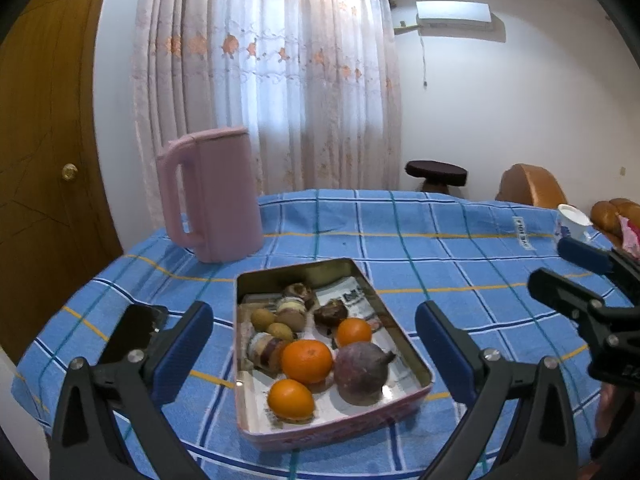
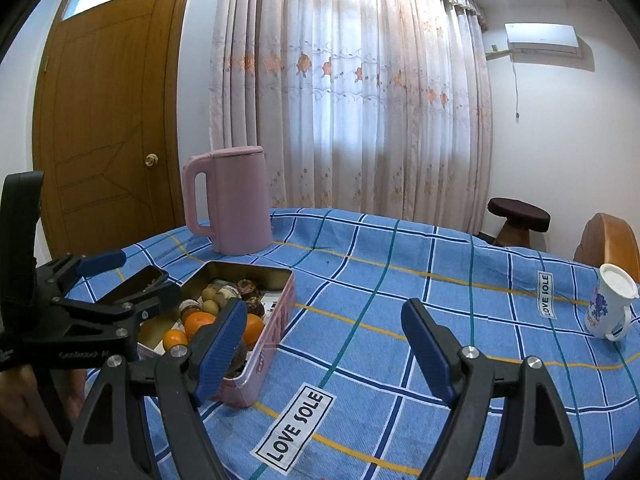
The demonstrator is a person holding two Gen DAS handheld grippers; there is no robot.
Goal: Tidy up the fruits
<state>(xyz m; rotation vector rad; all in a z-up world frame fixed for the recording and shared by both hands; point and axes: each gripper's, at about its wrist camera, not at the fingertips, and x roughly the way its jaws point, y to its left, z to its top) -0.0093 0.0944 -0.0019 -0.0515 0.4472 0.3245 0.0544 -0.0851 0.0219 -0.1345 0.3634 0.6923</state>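
Hovering left gripper (image 1: 314, 354) fingers wide over tin (image 1: 408, 354) | right gripper (image 2: 324, 354) fingers wide

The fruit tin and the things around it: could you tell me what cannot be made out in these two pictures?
- Tin, right wrist view: the right gripper's near finger hides the purple fruit and the tin's near end.
- Small brown items, both views: too small to identify.
- Dark flat object, left wrist view: partly behind the left gripper's finger; unidentifiable.
- Paper lining: print unreadable.
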